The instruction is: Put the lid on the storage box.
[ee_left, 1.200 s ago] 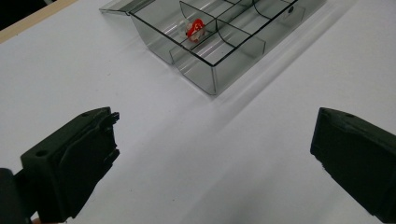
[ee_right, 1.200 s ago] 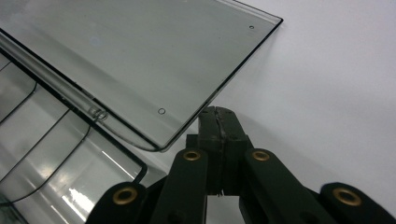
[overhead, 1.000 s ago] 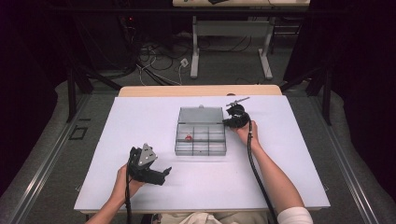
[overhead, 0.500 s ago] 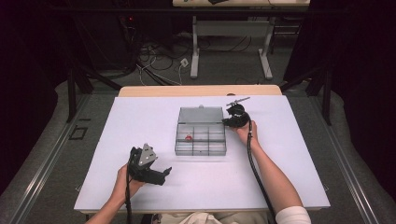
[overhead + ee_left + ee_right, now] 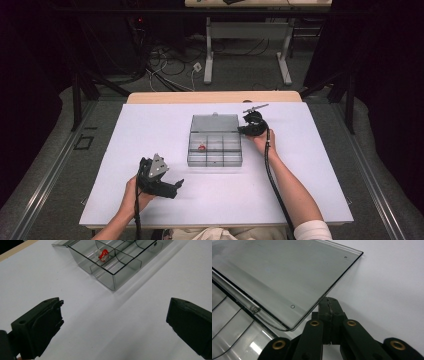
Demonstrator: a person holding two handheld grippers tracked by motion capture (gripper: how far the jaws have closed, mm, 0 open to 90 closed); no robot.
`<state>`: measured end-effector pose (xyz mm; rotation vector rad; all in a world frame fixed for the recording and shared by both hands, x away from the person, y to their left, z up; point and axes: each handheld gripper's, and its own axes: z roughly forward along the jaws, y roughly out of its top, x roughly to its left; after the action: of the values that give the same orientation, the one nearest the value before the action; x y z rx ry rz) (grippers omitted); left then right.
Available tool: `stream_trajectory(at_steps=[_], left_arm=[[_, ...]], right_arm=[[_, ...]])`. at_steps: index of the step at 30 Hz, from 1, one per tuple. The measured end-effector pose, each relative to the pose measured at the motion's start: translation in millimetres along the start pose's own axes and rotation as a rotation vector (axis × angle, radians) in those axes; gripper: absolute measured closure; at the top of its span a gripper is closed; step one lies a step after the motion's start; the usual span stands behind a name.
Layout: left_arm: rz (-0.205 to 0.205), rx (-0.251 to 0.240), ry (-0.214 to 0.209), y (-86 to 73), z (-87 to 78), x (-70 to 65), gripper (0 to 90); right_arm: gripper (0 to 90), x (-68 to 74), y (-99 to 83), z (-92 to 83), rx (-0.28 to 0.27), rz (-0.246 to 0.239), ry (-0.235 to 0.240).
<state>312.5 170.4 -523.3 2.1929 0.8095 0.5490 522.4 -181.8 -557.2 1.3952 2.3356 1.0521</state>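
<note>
The left gripper is held low over the white counter, with its jaws spread wide and nothing between them. Ahead of it and to its right, well apart, a clear compartment box is seen lying open on the counter. A small red piece is seen in one of the box's compartments, on the side nearer the left gripper. The box's lid is folded back flat on the counter, beyond the compartments. At the lid's right edge, the right gripper is placed with its jaws pressed together; nothing is gripped between them. In the right gripper view, its tips are seen just beside the lid's edge, near a rounded corner, and whether they touch it cannot be told.
</note>
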Motion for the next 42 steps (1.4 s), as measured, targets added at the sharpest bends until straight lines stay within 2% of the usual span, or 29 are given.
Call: stream_trajectory(at_steps=[2,3,4,6,15,20,31,32,33,36,37,42], left_arm=[[0.0,0.0,-0.001,0.0,0.0,0.0,0.0],[0.0,0.0,0.0,0.0,0.0,0.0,0.0],[0.0,0.0,-0.001,-0.1,-0.1,0.1,0.0],[0.0,0.0,0.0,-0.1,-0.2,0.1,0.0],[0.0,-0.006,0.004,-0.6,0.3,0.1,0.0],[0.0,-0.001,0.0,-0.3,0.1,0.0,0.0],[-0.004,0.008,-0.003,0.0,1.2,0.3,0.0],[-0.001,0.005,0.001,0.8,1.3,0.6,0.0],[-0.019,-0.01,0.002,1.6,1.9,-0.3,0.1],[-0.019,-0.004,-0.022,10.6,1.8,0.2,1.5],[-0.031,-0.018,-0.027,14.1,3.2,-0.7,2.3],[-0.033,0.003,-0.049,31.8,13.1,-3.5,6.8]], right_arm=[[90.0,-0.6,-0.2,0.1,-0.002,-0.001,-0.001],[90.0,-0.9,-0.8,1.6,-0.024,0.006,0.012],[90.0,-0.9,-0.2,0.6,-0.001,0.004,0.003],[90.0,-1.7,0.5,0.4,0.005,0.001,0.007],[90.0,-4.0,2.0,2.3,-0.005,0.016,0.009],[90.0,-5.3,1.3,2.3,-0.02,0.027,0.03],[89.5,-4.3,2.9,-1.1,-0.001,0.01,0.017],[89.6,-4.4,3.1,-1.7,-0.004,0.011,0.023],[89.6,-5.0,3.0,-2.2,-0.004,0.002,0.018],[89.6,-4.0,3.6,-2.4,0.002,-0.006,0.009],[89.6,-3.4,3.9,-2.3,0.005,-0.012,0.004],[89.6,-2.3,3.4,1.5,0.009,-0.016,0.004]])
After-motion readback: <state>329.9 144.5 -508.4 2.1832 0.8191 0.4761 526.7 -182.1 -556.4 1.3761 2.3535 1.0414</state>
